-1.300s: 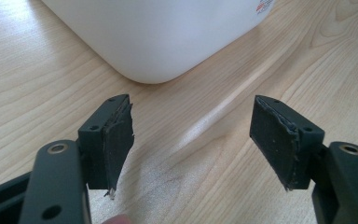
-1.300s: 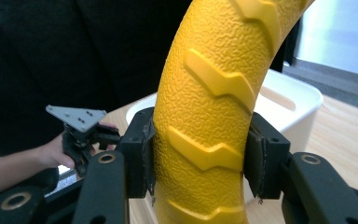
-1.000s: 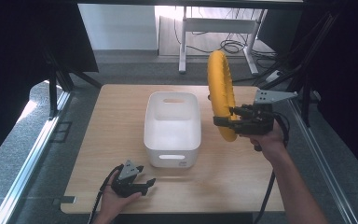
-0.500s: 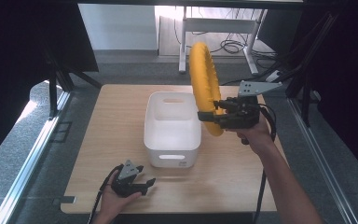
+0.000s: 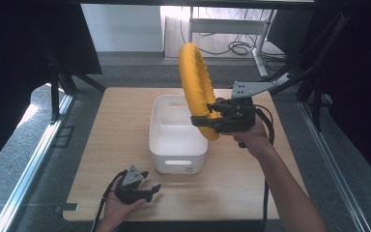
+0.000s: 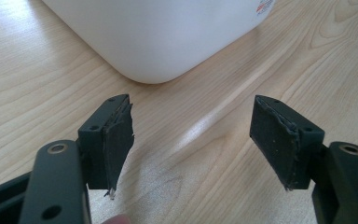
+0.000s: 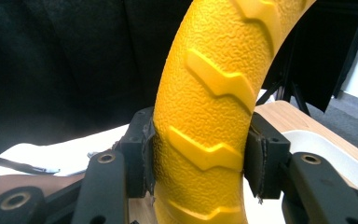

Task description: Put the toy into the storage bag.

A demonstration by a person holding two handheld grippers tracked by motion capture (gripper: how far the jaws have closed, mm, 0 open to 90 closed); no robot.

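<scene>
Yellow and rubbery-looking, with raised zigzag treads, the ring [image 5: 197, 87] stands on edge in the air, clamped near its lower part by the right gripper [image 5: 207, 121]. In the right gripper view both pads press flat on the ring's two sides [image 7: 209, 116], so the grip looks firm rather than a light pinch.

Taking the white bin [image 5: 178, 145] at the middle of the wooden table [image 5: 111, 140] as the landmark: the ring hangs over the bin's right rim and far half, its lowest part just above that rim and not touching it as far as the high view shows. The bin's floor appears bare. The right hand [image 5: 251, 137] sits just to the bin's right.

The left gripper [image 5: 142, 191] rests on the table in front of the bin, a little to the left of its near wall. Its jaws stand wide apart with nothing between them; the left gripper view looks past them at the bin's rounded near corner [image 6: 158, 37].

Judged from this, the pick-up is done and the carry to the bin is nearly done. What is left appears to be bringing the ring fully over the opening, probably tipping it flatter so that it fits, lowering it and letting go. Upright as it is, the ring looks taller than the bin is deep.
</scene>
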